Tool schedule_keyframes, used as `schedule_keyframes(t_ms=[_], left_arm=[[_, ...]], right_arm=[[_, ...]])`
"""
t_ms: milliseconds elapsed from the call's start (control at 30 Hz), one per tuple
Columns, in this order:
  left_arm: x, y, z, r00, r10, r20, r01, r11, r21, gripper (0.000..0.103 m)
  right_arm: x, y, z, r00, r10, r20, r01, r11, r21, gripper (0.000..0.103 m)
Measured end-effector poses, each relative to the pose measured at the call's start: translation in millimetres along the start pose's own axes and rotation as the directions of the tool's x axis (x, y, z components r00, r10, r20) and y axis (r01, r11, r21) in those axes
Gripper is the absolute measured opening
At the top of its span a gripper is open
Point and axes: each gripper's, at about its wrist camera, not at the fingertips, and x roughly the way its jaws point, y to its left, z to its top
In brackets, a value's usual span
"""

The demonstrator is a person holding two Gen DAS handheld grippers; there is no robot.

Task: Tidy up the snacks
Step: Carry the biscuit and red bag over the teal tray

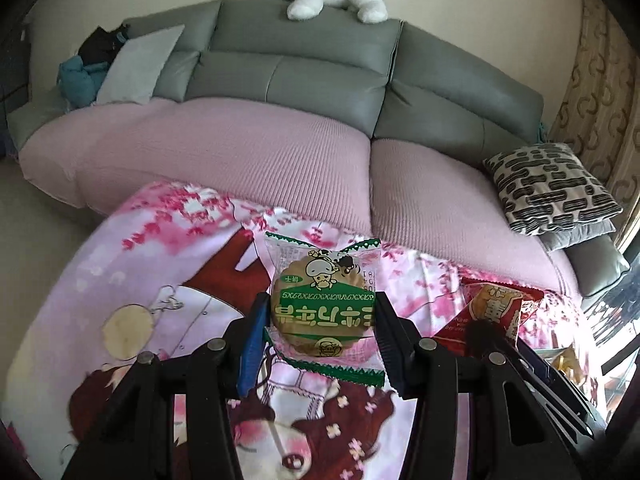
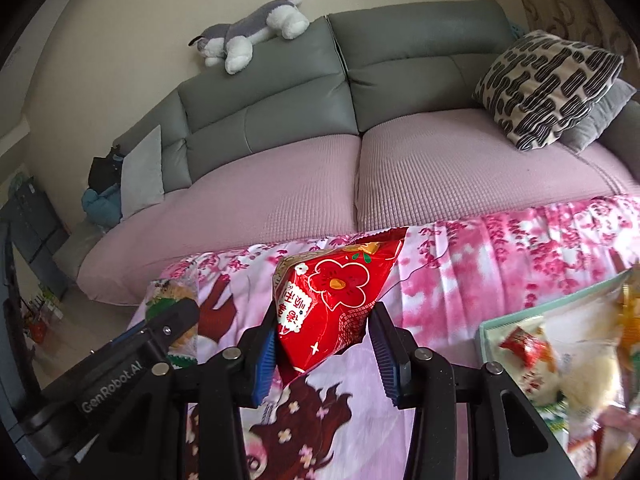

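- Pink cherry-blossom printed cloth (image 1: 120,264) covers the table before a grey sofa (image 1: 300,60).
- Left gripper (image 1: 320,320) jaws clamp a green-trimmed clear biscuit packet (image 1: 322,308), lifted for sorting.
- Right gripper (image 2: 324,328) jaws pinch a red flowered foil snack bag (image 2: 332,300), left of a pale green tray (image 2: 516,320).

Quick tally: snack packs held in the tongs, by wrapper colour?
Green-trimmed biscuit pack, in the left tongs: 1
Red flower-print pack, in the right tongs: 1
Total: 2
Loose snacks in the tray are too blurred to count.

Soft daylight enters from the right edge, where the window (image 1: 624,320) glares. Fisheye bending and dark vignetting mark the corners; the tray (image 2: 516,324) is blurred.
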Motion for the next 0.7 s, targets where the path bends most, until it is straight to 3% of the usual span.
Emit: schedule_keyframes(t_ms=[333, 700], left_arm=[[-56.9, -22.4, -24.4, 0.999, -0.048, 0.011, 0.048, 0.999, -0.016, 0.052], [-68.5, -51.3, -71.6, 0.994, -0.101, -0.042, 0.099, 0.994, -0.041, 0.052]], right_arm=[[-67.9, -19.4, -17.3, 0.999, -0.039, -0.009, 0.04, 0.999, 0.03, 0.046], [-103.2, -81.2, -51.1, 0.992, -0.116, -0.056, 0.12, 0.989, 0.09, 0.046]])
